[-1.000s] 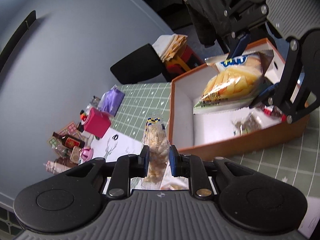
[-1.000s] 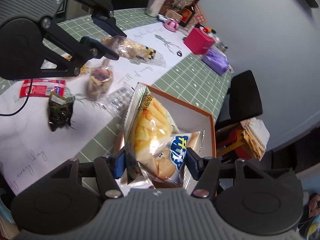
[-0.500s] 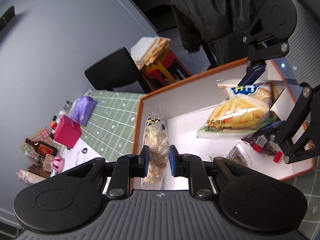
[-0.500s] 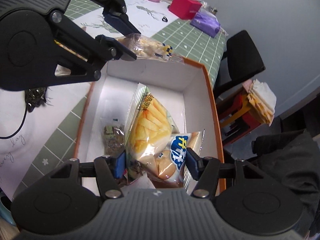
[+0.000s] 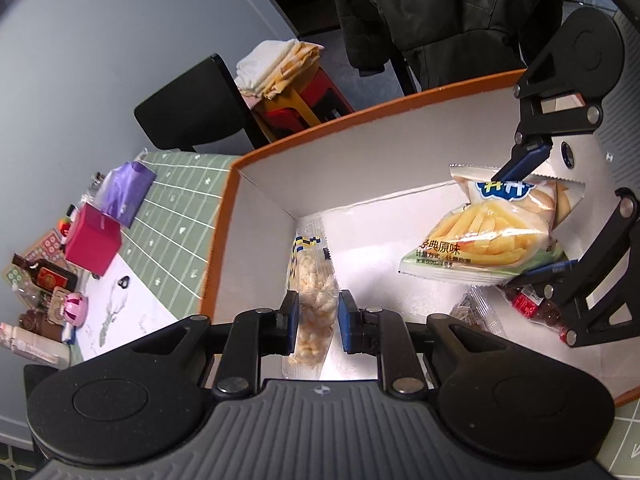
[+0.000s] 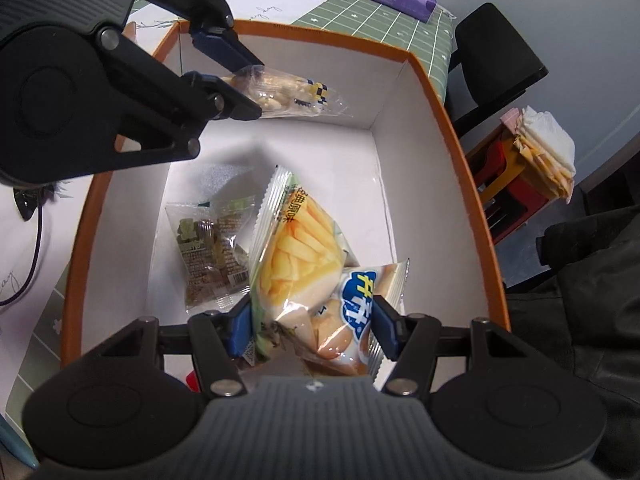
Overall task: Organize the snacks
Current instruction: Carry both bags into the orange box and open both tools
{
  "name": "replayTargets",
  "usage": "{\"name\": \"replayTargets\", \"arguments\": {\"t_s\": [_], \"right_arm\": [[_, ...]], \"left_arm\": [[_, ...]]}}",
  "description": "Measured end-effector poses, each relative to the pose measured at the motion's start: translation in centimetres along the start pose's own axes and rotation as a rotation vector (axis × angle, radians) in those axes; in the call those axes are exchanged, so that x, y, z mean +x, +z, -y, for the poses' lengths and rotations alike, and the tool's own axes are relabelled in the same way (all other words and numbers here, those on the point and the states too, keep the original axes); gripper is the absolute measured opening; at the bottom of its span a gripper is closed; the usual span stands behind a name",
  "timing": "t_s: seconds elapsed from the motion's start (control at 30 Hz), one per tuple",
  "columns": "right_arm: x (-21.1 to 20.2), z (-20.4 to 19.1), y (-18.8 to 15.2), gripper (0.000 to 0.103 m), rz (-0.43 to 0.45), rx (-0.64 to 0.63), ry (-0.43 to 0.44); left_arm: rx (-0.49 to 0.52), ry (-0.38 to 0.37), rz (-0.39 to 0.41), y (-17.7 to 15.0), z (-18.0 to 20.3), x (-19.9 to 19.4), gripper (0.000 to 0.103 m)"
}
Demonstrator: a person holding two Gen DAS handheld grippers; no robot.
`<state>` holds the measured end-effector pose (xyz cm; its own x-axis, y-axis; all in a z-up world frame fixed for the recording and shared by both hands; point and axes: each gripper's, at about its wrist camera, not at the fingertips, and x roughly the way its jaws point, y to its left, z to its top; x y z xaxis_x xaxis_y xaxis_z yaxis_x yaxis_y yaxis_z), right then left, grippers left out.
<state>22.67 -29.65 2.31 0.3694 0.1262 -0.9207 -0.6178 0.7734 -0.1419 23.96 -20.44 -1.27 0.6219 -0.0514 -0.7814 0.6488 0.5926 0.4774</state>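
Observation:
An orange box with white inside [image 5: 224, 216] [image 6: 456, 148] sits on the green grid mat. My left gripper [image 5: 318, 314] is shut on a clear bag of pale nuts [image 5: 314, 296] and holds it inside the box near the far left corner; it also shows in the right wrist view [image 6: 288, 94]. My right gripper [image 6: 312, 330] is shut on a yellow fries chip bag [image 6: 304, 264] and holds it over the box floor; the bag shows in the left wrist view [image 5: 492, 232]. A brown snack packet [image 6: 208, 248] lies on the box floor.
A pink box [image 5: 92, 240], a purple pouch [image 5: 126, 190], bottles and small jars [image 5: 44, 280] stand at the table's far side. A black chair [image 5: 192, 108] and a stool with folded cloths [image 5: 280, 72] stand beyond the table. A red-wrapped snack [image 5: 532, 304] lies in the box.
Both grippers have moved over and down into the box. The nut bag went from above the mat to inside the box; the chip bag sank lower inside.

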Motion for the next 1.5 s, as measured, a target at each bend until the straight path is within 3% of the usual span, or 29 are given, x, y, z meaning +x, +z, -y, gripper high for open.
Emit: {"name": "replayTargets", "arguments": {"t_s": [0.27,0.33,0.43,0.5,0.53,0.67,0.77,1.3,1.5], "right_arm": [[1.6,0.1,0.0,0.06,-0.004,0.003,0.006],[1.5,0.2,0.0,0.061,0.004,0.006,0.008],[1.4,0.3,0.0,0.065,0.011,0.01,0.01],[1.4,0.4,0.1,0.067,0.012,0.009,0.005],[1.4,0.4,0.1,0.068,0.012,0.01,0.003],[0.9,0.5,0.4,0.083,0.026,0.015,0.0],[0.3,0.2,0.6,0.087,0.038,0.014,-0.007],[-5.9,-2.8,1.7,0.088,0.148,0.01,-0.117],[-8.2,-5.9,2.1,0.088,0.22,-0.013,-0.09]], "left_arm": [[-0.029,-0.019,-0.039,-0.4,0.0,1.6,0.023],[-0.035,-0.012,-0.039,-0.5,0.1,1.8,0.027],[-0.025,0.009,-0.024,-0.5,0.2,1.6,0.041],[-0.033,0.01,-0.013,-0.5,0.1,1.4,0.067],[-0.036,0.005,-0.008,-0.5,0.1,1.2,0.069],[-0.072,-0.026,-0.006,-0.5,-0.4,0.6,0.071],[-0.103,-0.047,-0.002,-0.6,-0.8,0.0,0.077],[-0.25,-0.062,-0.023,-2.8,-3.0,-7.2,0.077],[-0.303,-0.034,-0.022,-5.5,-4.0,-10.3,0.077]]}}
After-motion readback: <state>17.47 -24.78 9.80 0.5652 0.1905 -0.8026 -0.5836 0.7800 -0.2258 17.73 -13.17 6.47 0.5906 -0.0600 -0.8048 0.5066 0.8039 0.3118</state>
